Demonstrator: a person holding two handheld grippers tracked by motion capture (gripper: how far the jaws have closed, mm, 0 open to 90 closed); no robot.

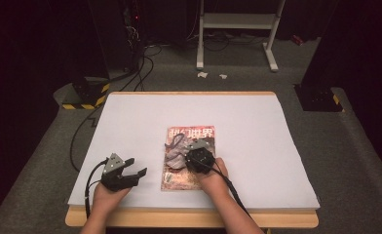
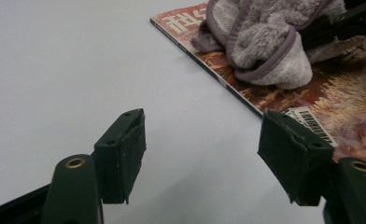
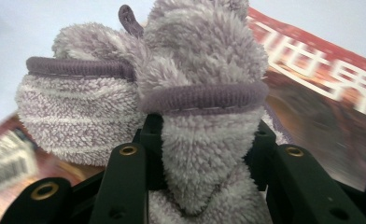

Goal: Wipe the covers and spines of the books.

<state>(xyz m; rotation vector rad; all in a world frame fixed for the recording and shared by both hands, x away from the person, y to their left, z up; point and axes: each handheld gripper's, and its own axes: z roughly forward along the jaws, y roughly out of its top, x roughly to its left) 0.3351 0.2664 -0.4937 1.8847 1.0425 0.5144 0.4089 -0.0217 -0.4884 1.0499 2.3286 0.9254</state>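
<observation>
On the left of the counter [image 1: 130, 112], near its front edge, my left claw [image 1: 136, 166] rests with its jaws standing wide and nothing between them; only pale sheet lies under it. From its own camera I see the same bare surface between the pads, and the magazine's near corner just past my right-hand jaw. Just to the right of that claw lies the magazine [image 1: 179, 181], flat, its red cover facing up and its spine side towards my left claw. A clear strip of sheet parts the two. On the magazine's upper half sits the towel [image 1: 175, 152], a bunched grey fleece cloth with a purple hem. My right claw [image 1: 191, 155] is closed on a fold of it, fleece pressed between both jaws, as my right camera shows close up. The bundle rests against the cover, nothing else crowding it. Right of the magazine the sheet runs open to the counter's far edge, and behind it likewise.
</observation>
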